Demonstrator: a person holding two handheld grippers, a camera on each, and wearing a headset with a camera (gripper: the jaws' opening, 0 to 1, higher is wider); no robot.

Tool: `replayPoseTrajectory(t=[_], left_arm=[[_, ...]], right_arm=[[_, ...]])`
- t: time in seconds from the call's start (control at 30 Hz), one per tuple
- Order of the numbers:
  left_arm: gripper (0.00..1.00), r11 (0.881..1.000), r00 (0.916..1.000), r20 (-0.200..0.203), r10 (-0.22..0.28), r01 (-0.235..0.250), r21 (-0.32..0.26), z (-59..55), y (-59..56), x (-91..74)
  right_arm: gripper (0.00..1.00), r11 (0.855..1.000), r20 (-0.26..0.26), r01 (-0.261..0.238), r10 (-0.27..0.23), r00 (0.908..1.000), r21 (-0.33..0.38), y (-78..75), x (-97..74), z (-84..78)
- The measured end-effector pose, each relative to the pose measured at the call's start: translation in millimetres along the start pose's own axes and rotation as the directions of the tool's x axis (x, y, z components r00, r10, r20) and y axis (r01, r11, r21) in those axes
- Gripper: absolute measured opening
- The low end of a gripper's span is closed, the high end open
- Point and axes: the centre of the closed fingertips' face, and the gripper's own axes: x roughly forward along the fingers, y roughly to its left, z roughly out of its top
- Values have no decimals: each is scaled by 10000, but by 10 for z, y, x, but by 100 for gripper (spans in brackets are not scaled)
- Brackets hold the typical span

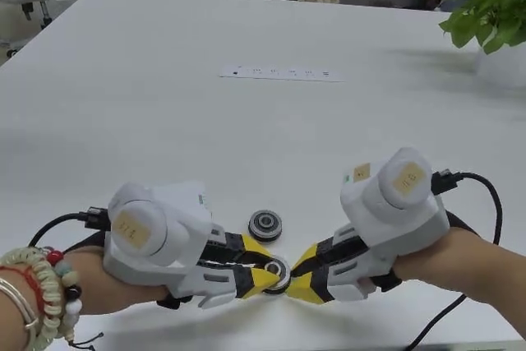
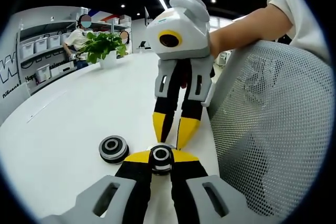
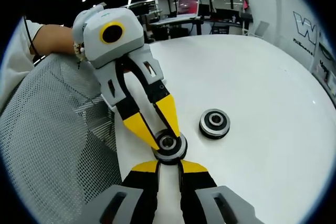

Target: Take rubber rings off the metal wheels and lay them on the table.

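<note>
A small metal wheel [image 1: 277,270] with a black rubber ring is held just above the white table [image 1: 246,129] between the two facing grippers. My left gripper [image 1: 271,273] is shut on this wheel [image 2: 161,158], its yellow tips on either side. My right gripper [image 1: 289,277] faces it from the right, its jaws nearly together and its tips pinching the wheel's rubber rim [image 3: 169,157]. In the right gripper view, the left gripper [image 3: 165,132] comes in from the upper left. A second wheel [image 1: 265,224] with its ring on lies flat on the table just behind.
A white power strip [image 1: 279,73] lies mid-table. A potted plant [image 1: 485,2] stands at the far right corner. A grey mesh chair back [image 2: 262,129] is close behind the grippers, at the table's near edge.
</note>
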Motion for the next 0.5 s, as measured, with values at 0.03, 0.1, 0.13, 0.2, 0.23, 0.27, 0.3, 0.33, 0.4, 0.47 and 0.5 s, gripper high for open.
replayPoseTrajectory(t=[0.03, 0.1, 0.13, 0.2, 0.23, 0.27, 0.3, 0.33, 0.4, 0.47, 0.5], left_arm=[[8, 10000, 10000, -2, -1, 1, 0, 0, 0, 1], [8, 10000, 10000, 0, -4, 4, -5, -1, 0, 1], [8, 10000, 10000, 0, -6, 6, -8, -1, 0, 1], [8, 10000, 10000, -7, -6, 6, -3, -1, -1, 1], [8, 10000, 10000, -9, -6, 6, -3, 0, -1, 1], [8, 10000, 10000, -10, -6, 6, -3, 0, -1, 1], [8, 10000, 10000, -11, -6, 6, -4, 0, -1, 2], [8, 10000, 10000, -14, -7, 7, -1, 0, -1, 2], [8, 10000, 10000, -19, -7, 7, 0, 0, -2, 2], [8, 10000, 10000, -25, -7, 7, 5, 0, -1, 2], [8, 10000, 10000, -28, -8, 8, 4, 0, -1, 2]], right_arm=[[17, 9999, 62, 67, -68, 10000, 132, -16, -8, 10], [22, 9998, 201, 89, -92, 9998, 149, -13, 11, 27], [23, 9999, 274, 102, -100, 9996, -71, -6, 30, 38], [23, 9994, 253, 44, -36, 9997, -343, 25, 60, 48], [23, 9993, 303, 19, -8, 9995, -371, 34, 69, 62], [25, 9989, 328, 36, -21, 9995, -477, 37, 83, 72], [27, 9986, 319, 83, -66, 9995, -525, 31, 87, 74], [28, 9979, 305, 147, -128, 9995, -629, 22, 94, 73], [24, 9968, 396, 79, -47, 9992, -800, 33, 94, 90], [24, 9956, 380, 108, -73, 9993, -934, 24, 89, 88], [24, 9955, 379, 107, -71, 9993, -944, 26, 88, 89]])
